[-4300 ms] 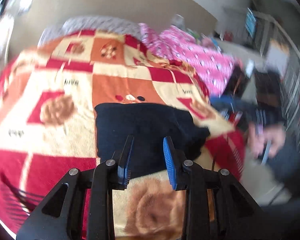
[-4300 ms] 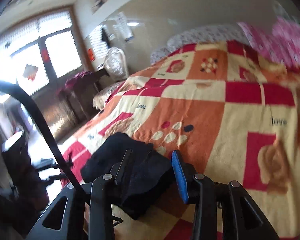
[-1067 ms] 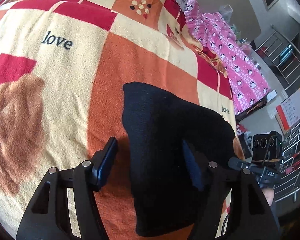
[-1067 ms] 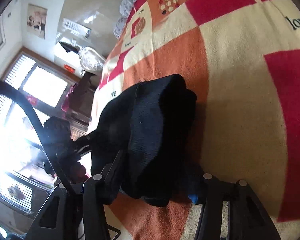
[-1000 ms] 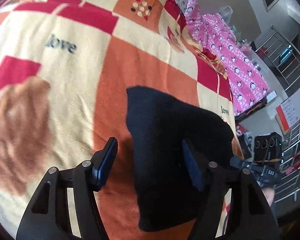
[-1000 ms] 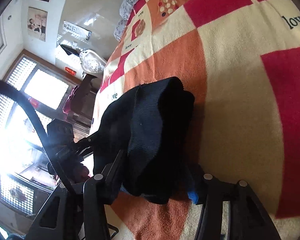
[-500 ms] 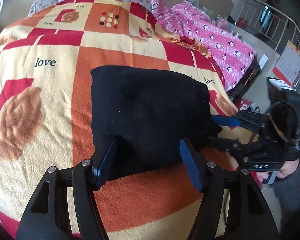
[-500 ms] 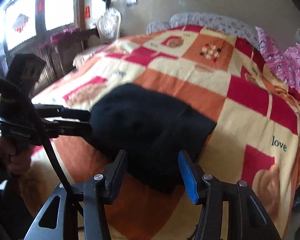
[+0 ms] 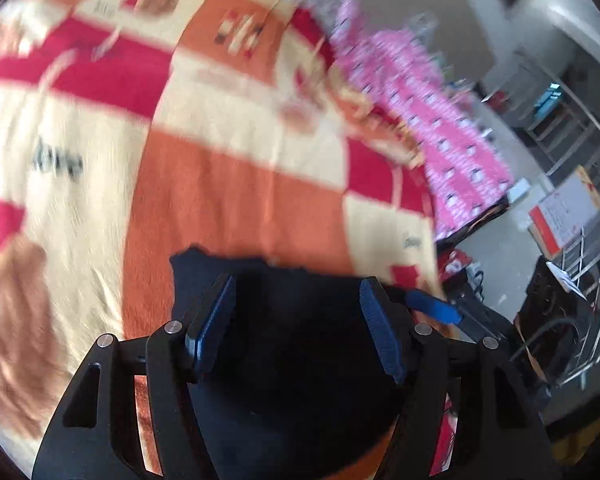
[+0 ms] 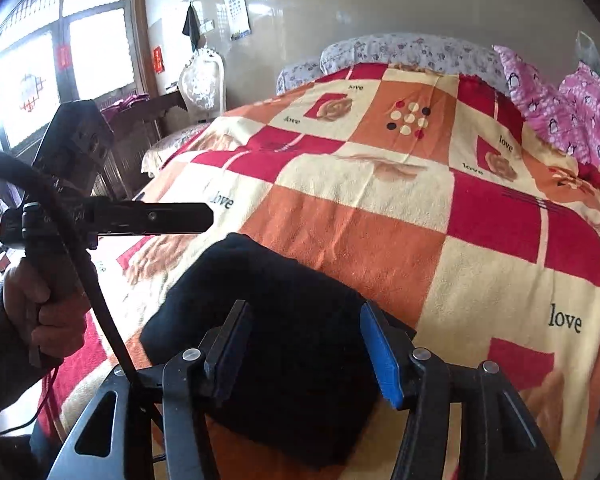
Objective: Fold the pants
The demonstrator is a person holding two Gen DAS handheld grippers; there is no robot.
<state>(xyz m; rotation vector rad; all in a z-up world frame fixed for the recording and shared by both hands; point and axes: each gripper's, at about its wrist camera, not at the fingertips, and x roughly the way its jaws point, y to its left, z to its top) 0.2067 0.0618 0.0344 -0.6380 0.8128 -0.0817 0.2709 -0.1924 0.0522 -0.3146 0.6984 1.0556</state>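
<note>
The black pants [image 10: 284,320] lie folded in a compact bundle on the checked red, orange and cream blanket [image 10: 400,208], near the bed's front edge. My right gripper [image 10: 304,344] hovers over the bundle's near side; its jaws are opening and the pads do not press on the cloth. In the blurred left wrist view the pants [image 9: 292,360] fill the space below my left gripper [image 9: 296,320], which stands open. From the right wrist view the left gripper [image 10: 204,216] is held by a hand [image 10: 40,304] above the blanket, left of the bundle and clear of it.
Pink penguin-print bedding [image 10: 572,112] is heaped along the bed's right side. A grey floral pillow [image 10: 400,52] lies at the head. A black cable [image 10: 84,264] crosses the right wrist view. Metal railing [image 9: 580,240] and boxes stand beyond the bed's right edge.
Both grippers have drawn back from the folded pants, which stay in place. The left view has swung and blurred. The right wrist has rolled back upright and its jaws stand slightly wider.
</note>
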